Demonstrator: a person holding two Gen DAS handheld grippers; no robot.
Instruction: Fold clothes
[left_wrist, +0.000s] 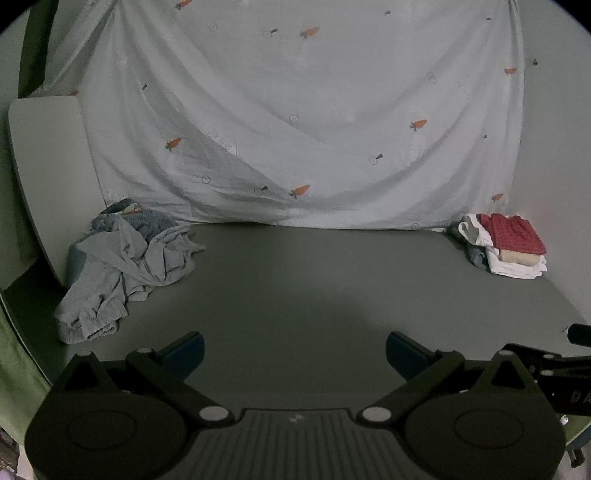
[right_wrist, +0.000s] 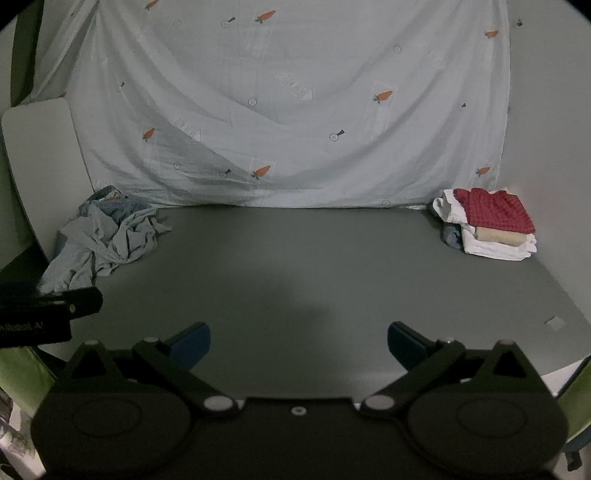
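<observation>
A crumpled heap of grey-blue clothes (left_wrist: 122, 266) (right_wrist: 107, 236) lies at the far left of the grey table (left_wrist: 295, 288) (right_wrist: 295, 266). At the far right sits a folded stack (left_wrist: 506, 245) (right_wrist: 491, 225), with a red checked piece on top of beige and white ones. My left gripper (left_wrist: 294, 354) hovers over the table's near edge, open, nothing between its blue-padded fingers. My right gripper (right_wrist: 299, 345) is likewise open and empty at the near edge. Each gripper's body shows at the side of the other's view.
A pale sheet printed with carrots (left_wrist: 295, 122) (right_wrist: 291, 110) hangs as a backdrop behind the table. A light panel (left_wrist: 51, 173) (right_wrist: 40, 162) leans at the left edge. A green chair or fabric (right_wrist: 22, 373) shows at the near left.
</observation>
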